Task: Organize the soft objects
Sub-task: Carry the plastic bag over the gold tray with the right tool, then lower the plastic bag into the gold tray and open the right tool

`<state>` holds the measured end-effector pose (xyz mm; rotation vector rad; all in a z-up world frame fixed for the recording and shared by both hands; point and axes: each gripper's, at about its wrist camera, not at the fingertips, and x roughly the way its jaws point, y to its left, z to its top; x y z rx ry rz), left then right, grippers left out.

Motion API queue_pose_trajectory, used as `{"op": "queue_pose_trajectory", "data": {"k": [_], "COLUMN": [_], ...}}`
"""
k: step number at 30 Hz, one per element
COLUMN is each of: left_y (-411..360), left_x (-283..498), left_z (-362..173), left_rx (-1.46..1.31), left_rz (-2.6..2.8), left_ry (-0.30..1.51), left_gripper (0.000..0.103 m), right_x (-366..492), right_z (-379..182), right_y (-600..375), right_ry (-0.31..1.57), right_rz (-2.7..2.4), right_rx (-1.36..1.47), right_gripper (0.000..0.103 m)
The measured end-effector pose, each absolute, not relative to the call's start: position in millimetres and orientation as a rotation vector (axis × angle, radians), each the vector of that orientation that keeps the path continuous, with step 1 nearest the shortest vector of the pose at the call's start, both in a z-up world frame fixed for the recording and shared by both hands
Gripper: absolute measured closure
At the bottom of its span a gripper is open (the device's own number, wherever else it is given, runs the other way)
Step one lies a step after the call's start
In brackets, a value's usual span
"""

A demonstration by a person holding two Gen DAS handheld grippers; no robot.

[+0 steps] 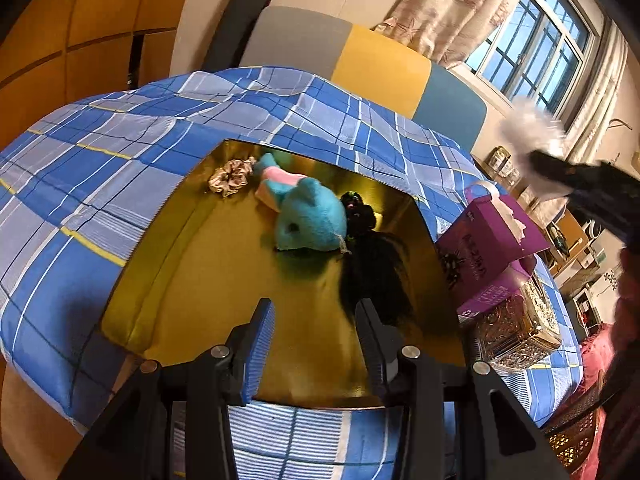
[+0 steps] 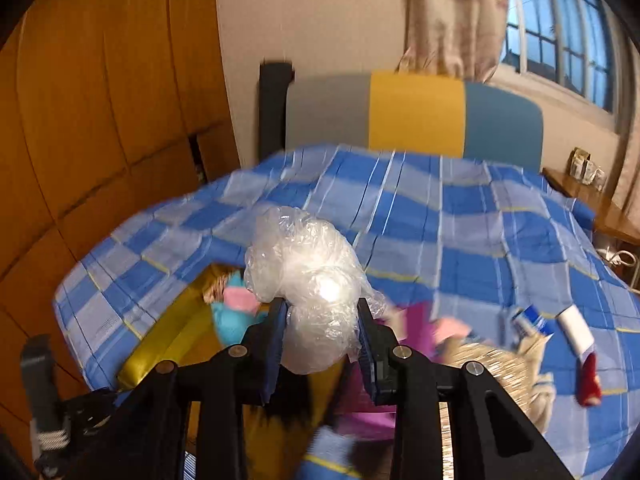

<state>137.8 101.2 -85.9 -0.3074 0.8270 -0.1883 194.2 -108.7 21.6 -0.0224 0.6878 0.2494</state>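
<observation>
Gripping crumpled plastic bag, right tongs, left tongs parted, empty

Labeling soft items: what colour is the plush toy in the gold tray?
Turquoise blue with a pink patch; the plush toy shows best in the left wrist view.

Blue plaid bedsheet spreads ahead of the claw, purple cardboard box right, multicoloured headboard beyond.
</observation>
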Motion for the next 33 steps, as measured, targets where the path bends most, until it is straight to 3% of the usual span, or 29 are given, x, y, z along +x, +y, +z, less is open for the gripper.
{"op": "queue_pose_trajectory", "data": {"k": [8,19,22,24,33], "left_y": [128.0,150.6,149.9,149.2,166.5], "left_x": [125.4,118.5,118.3,117.9,113.8], "left_z": [-85.7,-89.5,-89.4,-89.5,-93.1], "left_rx": [-0.338,-0.397,-0.399,-0.396,-0.465], "left_rz": [-0.166,-0.164,-0.167,-0.169,-0.100], "left_ry": [0.805,0.795,0.793,0.796,0.778], "left_gripper": [0.061,0.061,0.061,0.061,0.061], "right_x": [237.1,285.0,290.7,291.9,247.8], "right_z": [-45.0,-88.1,-95.5,-98.5,-84.4], "right_y": [-42.8,-39.5,-36.2,-34.2,-9.4], "right_ry": [0.821,0.898,0.895,0.885,0.829], "right_rz": [0.077,-0.090,-0.104,-0.101,0.041], "right_rx": [-0.230,-0.313,-0.332,-0.341,-0.302], "right_gripper": [0.070,0.068,0.050,0.032,0.024]}}
